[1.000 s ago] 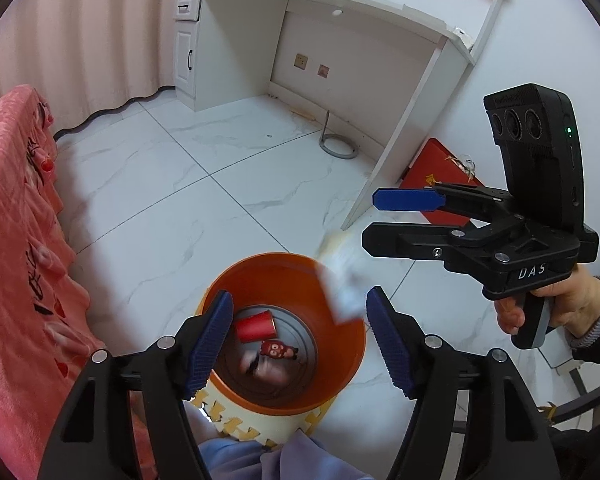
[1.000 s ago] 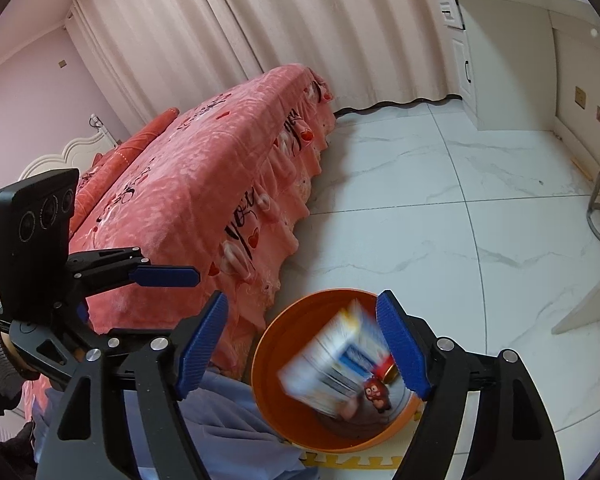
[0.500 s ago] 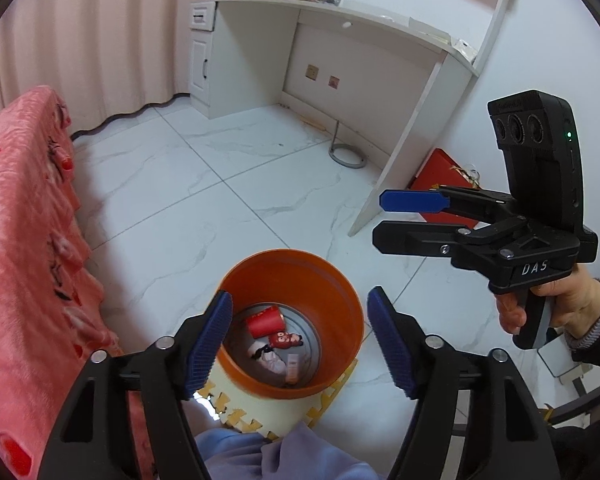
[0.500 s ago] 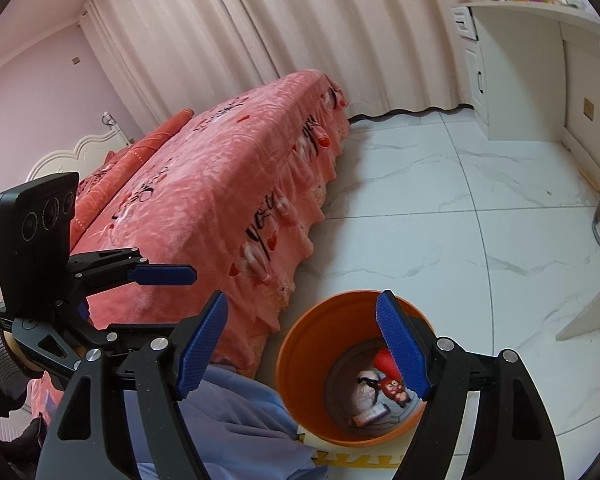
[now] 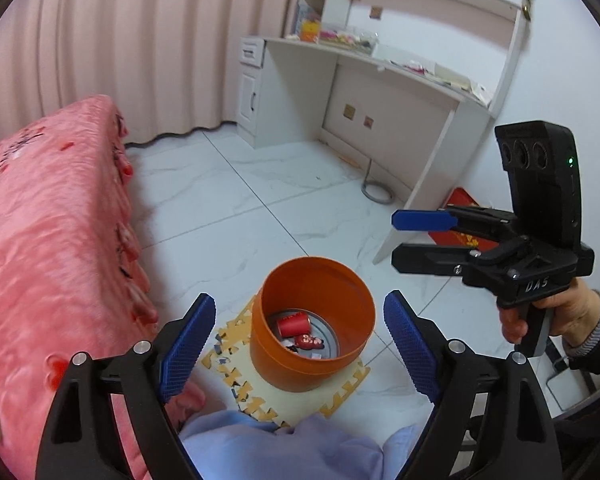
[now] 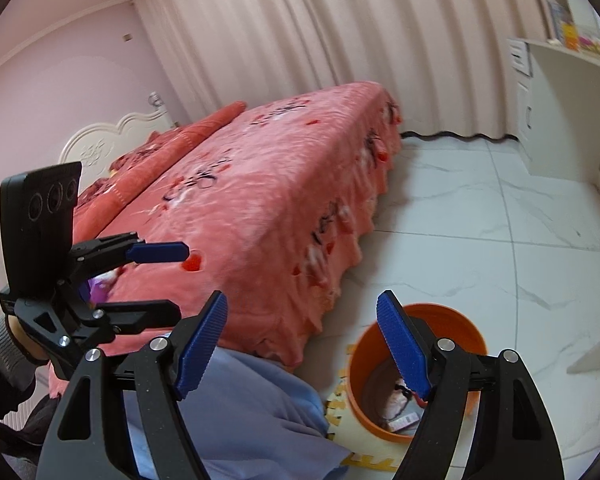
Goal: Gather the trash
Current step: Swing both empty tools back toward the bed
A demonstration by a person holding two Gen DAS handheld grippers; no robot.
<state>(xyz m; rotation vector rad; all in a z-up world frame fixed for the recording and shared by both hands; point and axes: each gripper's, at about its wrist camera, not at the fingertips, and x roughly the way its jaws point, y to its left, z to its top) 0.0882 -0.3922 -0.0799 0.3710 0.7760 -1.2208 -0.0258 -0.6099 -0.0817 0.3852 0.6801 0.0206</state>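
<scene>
The orange bin (image 5: 314, 334) sits at lower centre of the left wrist view on a yellow foam mat (image 5: 300, 390), and it now looks smaller and farther off than a second ago, when it filled the space between the blue pads. Then, a white and blue carton was a blur dropping at the rim; now nothing is in the air, and the trash lies at the bottom: a red cup (image 5: 293, 325), a small red packet (image 5: 308, 341) and pale scraps beside them. The left hand-held gripper (image 5: 300, 350) has nothing between its pads, and its jaws are opening wider. The right hand-held gripper (image 6: 302, 354) is released too, spread wide and empty, with the bin (image 6: 440, 320) partly behind its right finger at lower right of its own view. Both have lifted away from the bin, and the pink bed (image 6: 260, 208) and white bench (image 5: 380, 68) have come into fuller view. I judge that drop finished, with both hands free for the next piece. No loose trash shows on the marble floor (image 5: 260, 200) here, though a red bag (image 5: 462, 202) sits under the bench.
</scene>
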